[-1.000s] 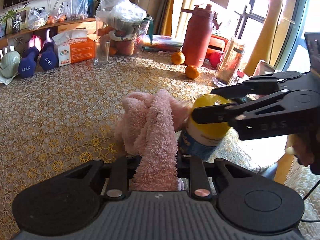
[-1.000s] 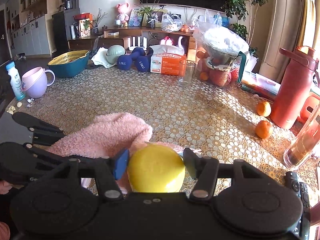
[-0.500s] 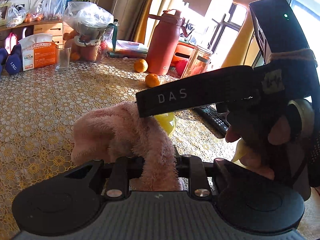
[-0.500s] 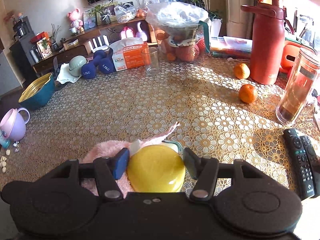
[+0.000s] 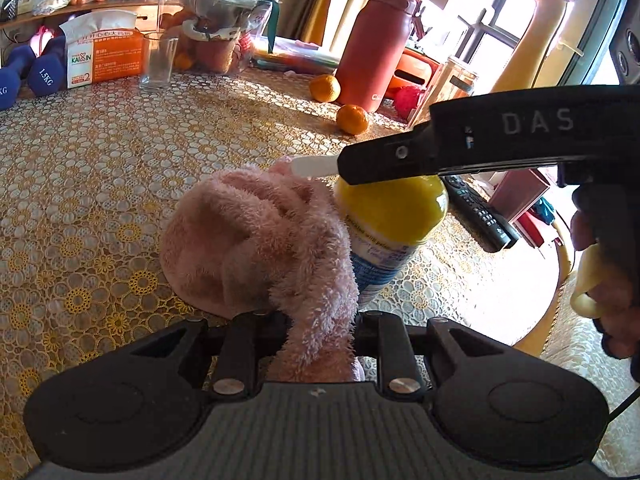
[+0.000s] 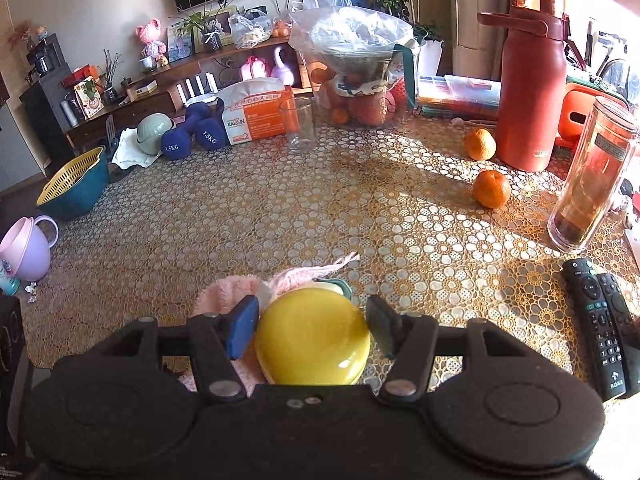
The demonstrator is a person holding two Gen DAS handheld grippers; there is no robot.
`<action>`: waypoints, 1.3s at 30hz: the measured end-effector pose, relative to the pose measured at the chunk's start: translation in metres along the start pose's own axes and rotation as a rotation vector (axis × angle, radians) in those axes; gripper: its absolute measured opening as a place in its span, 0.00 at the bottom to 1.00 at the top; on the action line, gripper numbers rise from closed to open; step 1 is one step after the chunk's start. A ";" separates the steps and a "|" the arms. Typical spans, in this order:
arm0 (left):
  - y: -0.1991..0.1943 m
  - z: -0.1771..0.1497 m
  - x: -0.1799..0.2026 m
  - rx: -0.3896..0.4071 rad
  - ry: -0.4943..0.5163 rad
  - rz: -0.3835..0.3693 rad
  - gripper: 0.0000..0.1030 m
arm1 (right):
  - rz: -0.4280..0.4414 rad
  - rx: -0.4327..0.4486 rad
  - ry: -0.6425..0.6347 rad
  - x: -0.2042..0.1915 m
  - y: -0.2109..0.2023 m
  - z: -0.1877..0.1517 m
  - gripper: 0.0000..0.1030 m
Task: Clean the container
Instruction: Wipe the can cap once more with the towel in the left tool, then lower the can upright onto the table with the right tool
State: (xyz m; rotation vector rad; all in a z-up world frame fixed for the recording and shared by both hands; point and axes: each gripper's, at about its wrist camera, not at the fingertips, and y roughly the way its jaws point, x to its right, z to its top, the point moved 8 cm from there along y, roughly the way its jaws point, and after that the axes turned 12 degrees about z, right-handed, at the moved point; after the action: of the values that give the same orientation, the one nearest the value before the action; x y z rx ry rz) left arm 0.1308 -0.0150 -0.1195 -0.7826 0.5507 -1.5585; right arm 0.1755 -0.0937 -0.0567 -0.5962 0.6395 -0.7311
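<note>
- On the table (image 6: 280, 208), covered with a gold floral lace cloth, a container (image 5: 390, 224) with a yellow lid and a blue-and-white label stands near the front edge.
- Left gripper (image 5: 316, 320): jaws pressed together on a fluffy pink towel (image 5: 260, 244), which is bunched against the left side of the container and touches it.
- Right gripper (image 6: 310, 330): its two fingers sit at either side of the container's yellow lid (image 6: 312, 340), the blue-padded left finger (image 6: 240, 330) just beside the rim; whether the pads actually press the lid cannot be told from the right wrist view.
- In the left wrist view the right gripper (image 5: 320, 166) reaches in from the right, level with the top of the lid, with a hand (image 5: 608, 276) around its handle.
- Towel (image 6: 236, 292) in the right wrist view: visible behind and to the left of the lid.
- Background, well apart from the container: two oranges (image 6: 491, 189), a red flask (image 6: 532, 92), a tall glass jar (image 6: 592, 176), an empty drinking glass (image 6: 298, 124), a tissue box (image 6: 256, 116) and blue dumbbells (image 6: 192, 136).
- Right of the container, two remote controls (image 6: 600, 320) lie side by side.
</note>
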 end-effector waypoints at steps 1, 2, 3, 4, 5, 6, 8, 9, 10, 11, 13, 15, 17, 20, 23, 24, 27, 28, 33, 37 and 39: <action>0.001 -0.001 -0.001 -0.005 0.003 0.014 0.21 | 0.004 0.000 0.000 0.001 0.000 0.000 0.57; 0.001 0.000 -0.003 -0.010 -0.001 0.023 0.21 | 0.008 0.000 0.000 0.001 -0.001 -0.001 0.57; 0.000 0.001 -0.005 -0.012 -0.010 0.021 0.21 | 0.011 -0.001 -0.001 0.002 -0.001 -0.001 0.57; -0.002 0.002 -0.007 -0.011 -0.015 0.022 0.21 | 0.013 0.000 0.002 0.003 -0.001 -0.001 0.57; -0.005 0.004 -0.007 -0.008 -0.015 0.023 0.21 | 0.015 0.000 0.006 0.003 -0.002 -0.001 0.57; -0.009 0.006 -0.006 -0.004 -0.009 0.019 0.21 | 0.017 0.001 0.010 0.004 -0.002 -0.001 0.57; -0.019 0.009 0.000 0.008 0.000 -0.009 0.21 | 0.019 0.005 0.026 0.006 -0.002 0.000 0.57; -0.026 0.011 0.004 0.017 0.007 -0.031 0.21 | 0.019 0.006 0.030 0.007 -0.001 0.000 0.57; -0.033 0.013 0.010 0.031 0.017 -0.056 0.21 | 0.019 0.006 0.033 0.007 -0.001 0.001 0.57; -0.040 0.016 0.016 0.045 0.027 -0.081 0.21 | 0.018 0.006 0.034 0.007 0.000 0.001 0.57; -0.054 0.021 0.030 0.070 0.048 -0.126 0.21 | 0.016 0.004 0.035 0.007 0.000 0.001 0.57; -0.061 0.026 0.042 0.087 0.067 -0.153 0.20 | 0.012 0.002 0.034 0.006 0.000 0.001 0.57; -0.060 0.029 0.049 0.090 0.082 -0.160 0.20 | 0.010 0.001 0.041 0.007 0.000 0.001 0.57; -0.048 0.031 0.050 0.070 0.082 -0.154 0.20 | 0.009 0.000 0.056 0.008 -0.001 0.001 0.57; -0.042 0.029 0.047 0.060 0.071 -0.177 0.20 | 0.003 0.000 0.053 0.008 -0.003 0.000 0.57; -0.041 0.028 0.046 0.060 0.075 -0.174 0.20 | 0.006 0.002 0.061 0.010 -0.003 0.000 0.57; -0.036 0.024 0.038 0.044 0.070 -0.152 0.20 | 0.015 0.003 0.075 0.012 -0.004 0.000 0.57; -0.034 0.023 0.035 0.038 0.063 -0.144 0.20 | 0.015 0.004 0.074 0.012 -0.004 0.000 0.57; -0.020 0.020 0.009 0.013 0.025 -0.076 0.20 | 0.018 0.007 0.068 0.012 -0.005 0.000 0.57; -0.009 0.020 -0.010 -0.003 -0.007 -0.038 0.20 | 0.020 0.007 0.060 0.011 -0.005 -0.001 0.57; -0.005 0.020 -0.016 -0.008 -0.014 -0.022 0.20 | 0.020 0.007 0.054 0.010 -0.005 -0.002 0.57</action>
State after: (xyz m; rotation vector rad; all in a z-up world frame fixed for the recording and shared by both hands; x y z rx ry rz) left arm 0.1427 0.0038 -0.1054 -0.8073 0.5403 -1.5707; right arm 0.1779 -0.1043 -0.0576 -0.5638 0.6919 -0.7324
